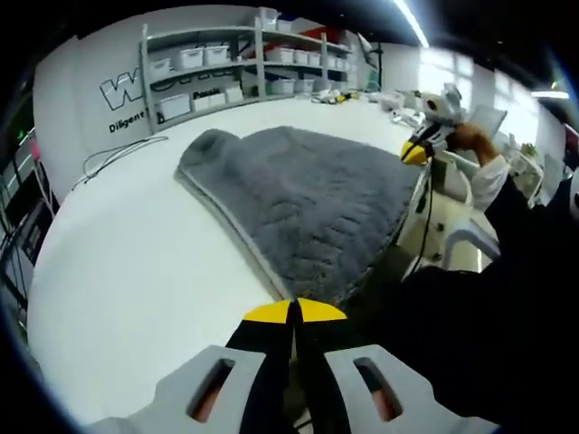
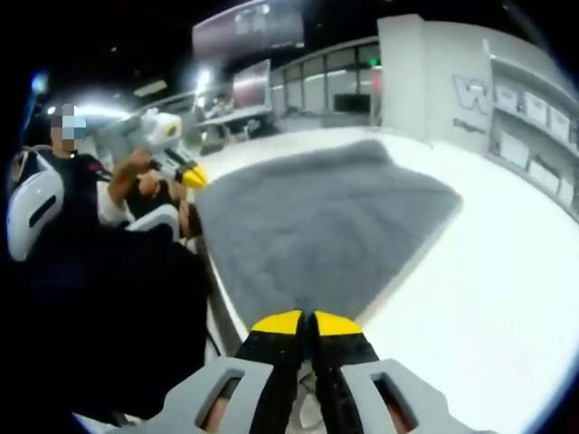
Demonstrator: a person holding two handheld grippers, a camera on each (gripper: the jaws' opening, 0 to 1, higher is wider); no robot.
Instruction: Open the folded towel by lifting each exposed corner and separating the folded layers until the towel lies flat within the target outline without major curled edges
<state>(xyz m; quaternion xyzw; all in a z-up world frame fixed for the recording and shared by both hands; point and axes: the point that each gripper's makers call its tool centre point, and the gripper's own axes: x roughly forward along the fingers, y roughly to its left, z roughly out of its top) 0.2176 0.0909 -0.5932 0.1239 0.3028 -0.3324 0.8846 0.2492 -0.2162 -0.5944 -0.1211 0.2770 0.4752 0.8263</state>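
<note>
Grey towel (image 1: 303, 203) spread out on the white surface (image 1: 136, 262), reaching its near edge.
Left hand-held gripper (image 1: 294, 312) and right hand-held gripper (image 2: 305, 322) both look clenched at the towel's near corners; can't tell if they're pinching fabric.

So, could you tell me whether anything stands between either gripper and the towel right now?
Nothing visible does. The left gripper sits shut at the near corner of the grey towel on the white table, and the right gripper sits shut at another corner. Whether either pinches the fabric is unclear.
</note>
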